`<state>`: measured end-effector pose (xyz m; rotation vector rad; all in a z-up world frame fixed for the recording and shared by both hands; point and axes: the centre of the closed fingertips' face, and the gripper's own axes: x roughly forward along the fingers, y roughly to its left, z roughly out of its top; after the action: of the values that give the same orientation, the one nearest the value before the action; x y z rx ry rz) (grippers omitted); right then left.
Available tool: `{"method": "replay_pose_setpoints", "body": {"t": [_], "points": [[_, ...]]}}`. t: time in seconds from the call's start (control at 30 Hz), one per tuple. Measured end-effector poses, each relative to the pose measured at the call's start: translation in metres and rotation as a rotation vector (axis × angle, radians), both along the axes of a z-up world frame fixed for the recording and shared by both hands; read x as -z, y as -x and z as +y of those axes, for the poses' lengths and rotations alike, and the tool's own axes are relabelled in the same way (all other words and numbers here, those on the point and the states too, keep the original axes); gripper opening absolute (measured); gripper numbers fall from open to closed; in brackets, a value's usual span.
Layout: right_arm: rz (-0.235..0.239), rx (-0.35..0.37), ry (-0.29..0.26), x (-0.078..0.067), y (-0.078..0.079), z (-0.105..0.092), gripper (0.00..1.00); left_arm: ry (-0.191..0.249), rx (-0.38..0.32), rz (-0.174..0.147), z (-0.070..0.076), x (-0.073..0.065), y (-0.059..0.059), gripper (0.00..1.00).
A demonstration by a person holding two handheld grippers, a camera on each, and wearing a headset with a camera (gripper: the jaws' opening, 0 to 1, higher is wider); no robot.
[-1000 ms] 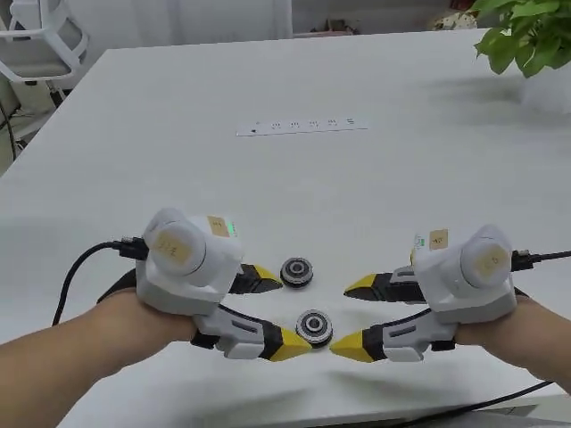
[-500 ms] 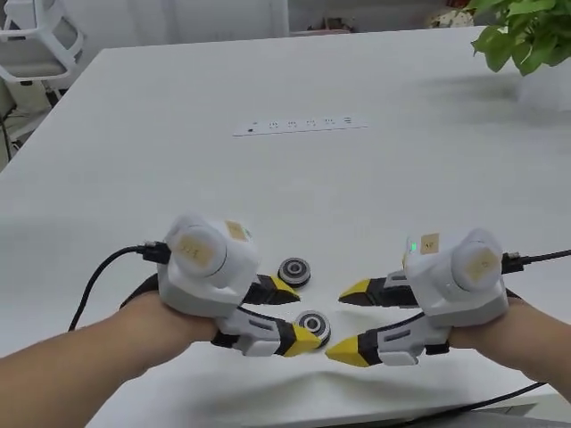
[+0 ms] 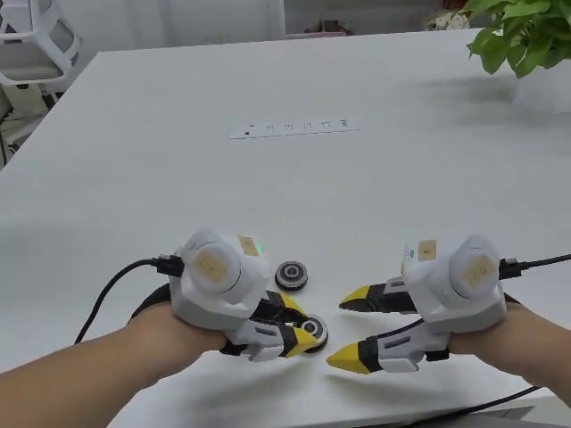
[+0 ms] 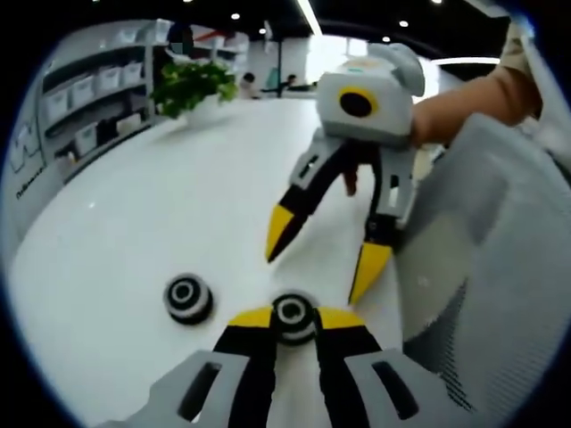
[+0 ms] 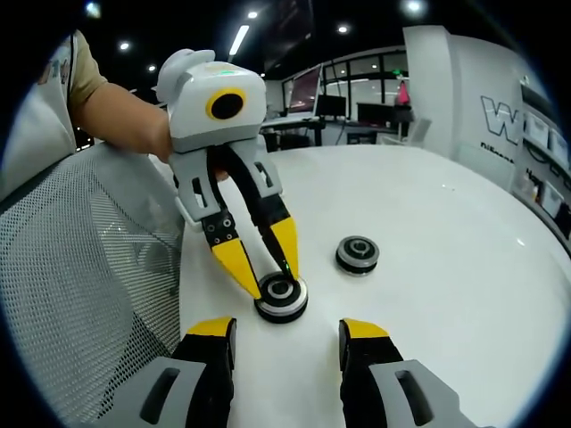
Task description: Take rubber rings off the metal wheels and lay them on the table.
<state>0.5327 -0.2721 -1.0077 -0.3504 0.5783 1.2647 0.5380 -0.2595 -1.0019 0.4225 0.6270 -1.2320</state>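
left gripper [image 3: 305, 326]: clamped on near wheel [image 4: 294, 316] | right gripper [image 3: 338, 333]: spread, facing it

White power strip [image 3: 294, 128] — leafy plant [image 3: 522, 31], office chair [image 3: 31, 62] beyond.

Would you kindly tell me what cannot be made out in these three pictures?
Head view: black-ringed metal wheel nearest the person, mostly covered by the left tongs closed on it.
Head view: white socket strip, its markings too small to read.
Head view: green leafy plant, cut off by the top-right corner.
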Motion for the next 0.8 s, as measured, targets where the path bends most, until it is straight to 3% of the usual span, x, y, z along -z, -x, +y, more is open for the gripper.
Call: {"method": "replay_pose_setpoints", "body": {"t": [0.3,0.8], "points": [[0.010,0.011,-0.027,-0.002,-0.004,0.005,0.42,0.019,-0.015,-0.013,0.002,0.000,-0.003,0.14],[0.015,-0.033,-0.011,0.008,-0.004,0.018,0.32,0.024,-0.024,-0.026,0.001,-0.002,0.000,0.14]]}}
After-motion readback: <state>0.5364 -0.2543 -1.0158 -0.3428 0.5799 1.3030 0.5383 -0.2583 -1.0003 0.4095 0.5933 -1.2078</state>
